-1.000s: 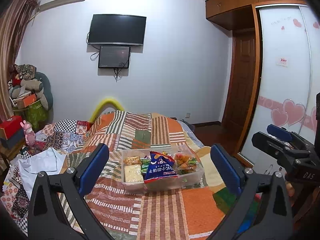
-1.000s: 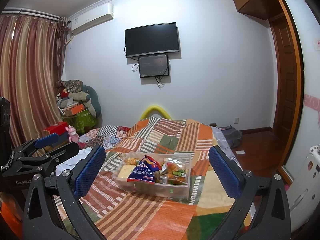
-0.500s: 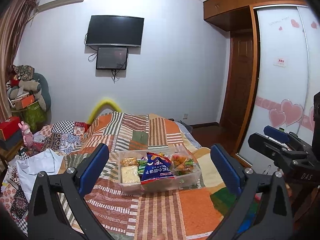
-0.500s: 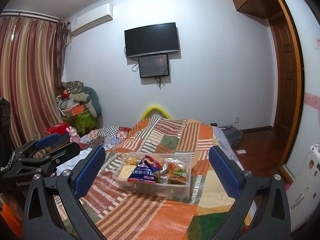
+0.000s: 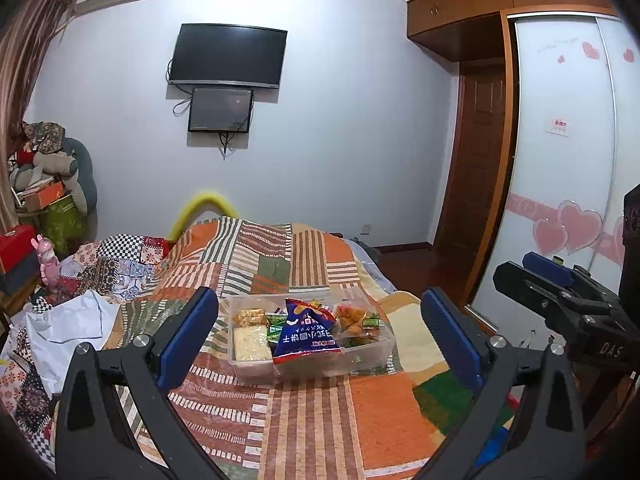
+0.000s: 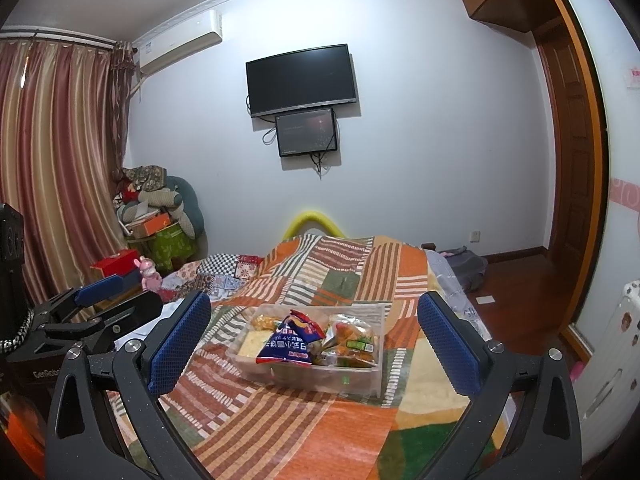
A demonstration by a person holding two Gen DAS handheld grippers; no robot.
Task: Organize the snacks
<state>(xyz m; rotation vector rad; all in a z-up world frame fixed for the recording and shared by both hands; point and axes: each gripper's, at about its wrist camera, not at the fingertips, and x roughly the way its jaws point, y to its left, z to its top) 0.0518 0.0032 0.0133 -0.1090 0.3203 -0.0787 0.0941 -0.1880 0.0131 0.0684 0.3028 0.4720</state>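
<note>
Clear plastic bin [image 5: 308,364] sitting on the patchwork bedspread [image 5: 320,412], stuffed with snack packs, blue triangular chip bag [image 5: 306,334] propped up front and centre. Left wrist view first: left tongs [image 5: 320,332] spread wide, nothing between the blue pads, bin dead ahead and framed right in the gap but well apart from the tips. Pale cracker pack [image 5: 251,342] toward the left end, orange-and-green packs [image 5: 356,322] toward the right. Long axis of the bin running side to side across the line of approach. Right tongs [image 5: 556,292] poking in from the right edge, off past the side of the bed.

Right wrist view next: right tongs [image 6: 314,336] also wide and empty, same bin [image 6: 312,376] ahead, turned a little so its near right corner points this way, blue bag [image 6: 290,342] leaning left of middle. Left tongs [image 6: 100,308] visible at far left.

Honestly neither side looks clearly closer; left lines up squarer, so probably a straight push forward and down onto the blue bag's peak from there.
</note>
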